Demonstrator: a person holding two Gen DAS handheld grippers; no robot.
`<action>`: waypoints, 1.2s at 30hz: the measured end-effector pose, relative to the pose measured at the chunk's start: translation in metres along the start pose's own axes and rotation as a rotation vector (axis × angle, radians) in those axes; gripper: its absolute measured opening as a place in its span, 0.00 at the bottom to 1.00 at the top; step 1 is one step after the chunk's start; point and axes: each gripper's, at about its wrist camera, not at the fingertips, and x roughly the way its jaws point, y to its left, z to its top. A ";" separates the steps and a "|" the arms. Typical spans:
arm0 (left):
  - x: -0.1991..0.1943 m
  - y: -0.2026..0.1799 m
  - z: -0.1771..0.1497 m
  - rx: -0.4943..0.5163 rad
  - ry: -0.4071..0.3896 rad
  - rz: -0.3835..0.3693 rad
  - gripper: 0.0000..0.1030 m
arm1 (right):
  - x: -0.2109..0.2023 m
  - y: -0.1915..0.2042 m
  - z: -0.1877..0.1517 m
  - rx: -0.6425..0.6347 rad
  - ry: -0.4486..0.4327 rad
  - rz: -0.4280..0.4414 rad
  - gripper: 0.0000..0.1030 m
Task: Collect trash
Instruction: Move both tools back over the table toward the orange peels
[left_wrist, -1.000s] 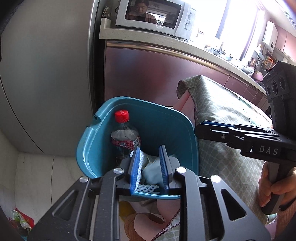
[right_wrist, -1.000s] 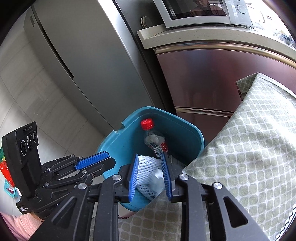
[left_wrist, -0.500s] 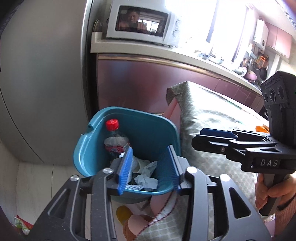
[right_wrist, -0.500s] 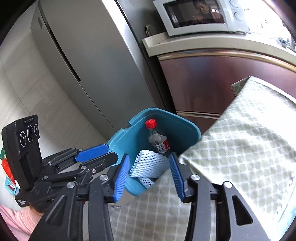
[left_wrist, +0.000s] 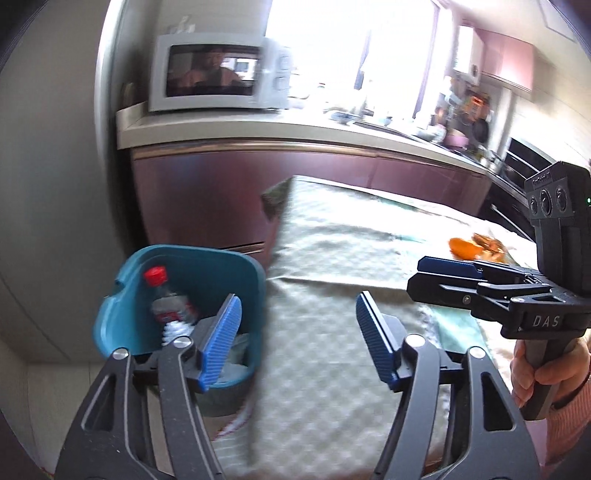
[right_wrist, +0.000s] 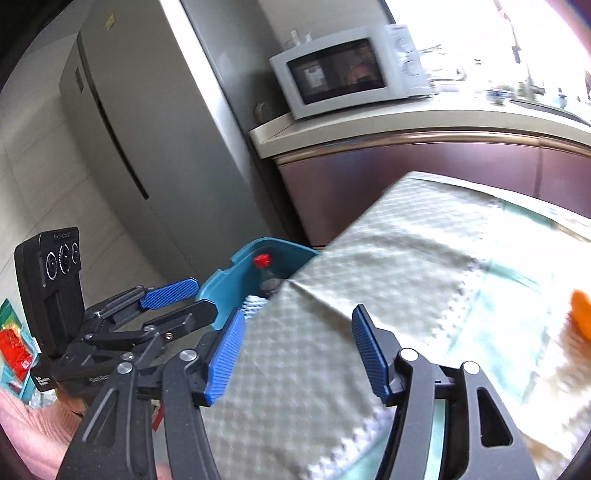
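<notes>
Bin (left_wrist: 177, 266) top open; table (left_wrist: 332, 350) edge crowds it.

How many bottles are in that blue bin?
1: a red-capped bottle stands against the back wall of the bin, beside the table. Others may be hidden under the white trash.

2 wrist cams, shared bin (left_wrist: 177, 258) view

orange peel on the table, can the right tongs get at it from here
Probably yes: the orange peel lies in the open on the tablecloth, nothing between it and the empty, opening right tongs.
</notes>
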 end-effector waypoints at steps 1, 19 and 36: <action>0.001 -0.009 0.000 0.015 0.002 -0.014 0.66 | -0.008 -0.005 -0.004 0.011 -0.008 -0.007 0.58; 0.043 -0.146 0.004 0.198 0.067 -0.203 0.74 | -0.115 -0.105 -0.059 0.191 -0.118 -0.248 0.59; 0.112 -0.238 0.020 0.283 0.171 -0.339 0.68 | -0.178 -0.207 -0.060 0.345 -0.210 -0.441 0.60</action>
